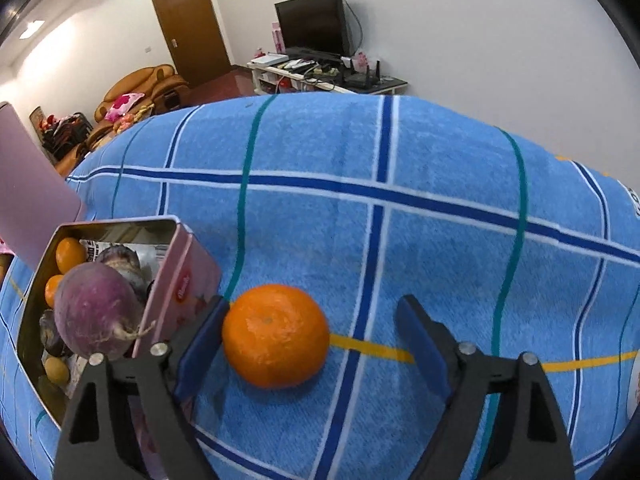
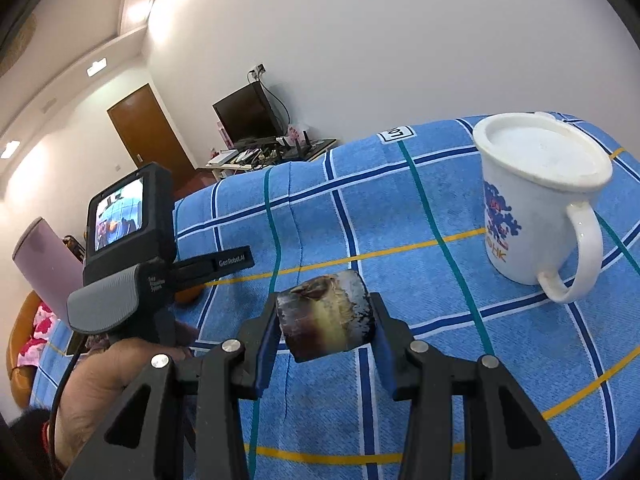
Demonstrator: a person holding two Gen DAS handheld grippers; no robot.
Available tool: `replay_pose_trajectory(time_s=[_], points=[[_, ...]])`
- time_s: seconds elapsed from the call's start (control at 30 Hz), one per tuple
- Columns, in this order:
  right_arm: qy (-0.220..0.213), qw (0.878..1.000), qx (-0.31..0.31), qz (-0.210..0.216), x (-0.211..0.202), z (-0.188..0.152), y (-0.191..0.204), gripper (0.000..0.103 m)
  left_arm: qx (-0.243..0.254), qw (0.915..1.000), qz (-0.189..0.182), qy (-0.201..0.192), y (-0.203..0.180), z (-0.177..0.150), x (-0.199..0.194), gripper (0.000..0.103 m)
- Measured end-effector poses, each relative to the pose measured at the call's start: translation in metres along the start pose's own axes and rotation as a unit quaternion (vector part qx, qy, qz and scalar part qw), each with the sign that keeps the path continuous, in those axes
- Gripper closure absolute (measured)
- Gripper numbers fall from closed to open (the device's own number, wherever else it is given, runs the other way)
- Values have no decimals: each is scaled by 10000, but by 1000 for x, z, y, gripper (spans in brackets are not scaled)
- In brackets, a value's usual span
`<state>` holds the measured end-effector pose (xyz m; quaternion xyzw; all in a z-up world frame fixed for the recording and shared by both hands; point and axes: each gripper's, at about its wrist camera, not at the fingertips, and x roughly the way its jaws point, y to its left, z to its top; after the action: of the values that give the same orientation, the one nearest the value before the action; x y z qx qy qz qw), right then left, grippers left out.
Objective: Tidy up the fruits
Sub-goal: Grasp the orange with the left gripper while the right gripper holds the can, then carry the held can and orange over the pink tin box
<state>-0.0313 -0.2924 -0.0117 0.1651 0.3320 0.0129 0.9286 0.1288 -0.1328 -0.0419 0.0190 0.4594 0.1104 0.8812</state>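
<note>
An orange (image 1: 276,336) lies on the blue checked towel (image 1: 360,152). It sits between the jaws of my left gripper (image 1: 311,308), which is open: the left pad (image 1: 204,332) is against the fruit and the right pad (image 1: 420,344) is well clear of it. Just left of that stands an open pink tin (image 1: 184,280) holding a purple root (image 1: 94,312), small oranges (image 1: 70,254) and dark fruits. My right gripper (image 2: 326,304) is shut on a dark purple-brown chunk of fruit (image 2: 324,320) and holds it above the towel.
A white lidded mug (image 2: 536,208) stands on the towel at the right. The tin's pink lid (image 1: 32,200) stands upright behind the tin. A hand (image 2: 100,380) holds the left gripper's handle (image 2: 128,280). Beyond the table are a TV stand, a sofa and a door.
</note>
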Motion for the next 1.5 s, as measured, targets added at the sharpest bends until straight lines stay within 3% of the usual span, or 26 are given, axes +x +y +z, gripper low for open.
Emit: replay_pose_trajectory(time_s=[0.03, 0.1, 0.2, 0.47, 0.53, 0.6, 0.8, 1.0, 1.23, 1.4, 1.5], points=[[-9, 10000, 16, -8, 0, 0, -1, 60, 33, 9999, -122, 36, -1, -1, -3, 30], [-34, 10000, 51, -32, -3, 2, -2, 60, 88, 9985, -513, 146, -6, -6, -7, 36], [-59, 9999, 112, -62, -5, 2, -6, 60, 344, 9974, -617, 108, -15, -11, -14, 36], [-53, 9998, 72, -170, -3, 1, -5, 60, 349, 9951, -897, -221, -14, -13, -13, 36], [-89, 9998, 77, -173, -4, 1, -5, 60, 363, 9924, -1154, -238, -10, -13, -12, 54], [-134, 9997, 40, -212, -5, 1, -4, 60, 605, 9897, -1264, -294, -13, -15, -16, 63], [-324, 9986, -100, -398, -6, -1, -3, 60, 750, 9820, -1706, -309, -1, -32, -34, 64], [-745, 9962, -272, -354, -16, -3, 2, 59, 756, 9764, -1925, -617, 29, -56, -65, 64], [-1207, 9898, -499, -567, -32, -9, 16, 59, 897, 9739, -1670, -1249, 71, -94, -99, 64], [-1317, 9857, -726, -754, -44, -22, 31, 59, 870, 9734, -1494, -1506, 108, -101, -105, 64], [-1339, 9844, -816, -800, -52, -32, 41, 59, 907, 9696, -1650, -1560, 122, -107, -108, 64]])
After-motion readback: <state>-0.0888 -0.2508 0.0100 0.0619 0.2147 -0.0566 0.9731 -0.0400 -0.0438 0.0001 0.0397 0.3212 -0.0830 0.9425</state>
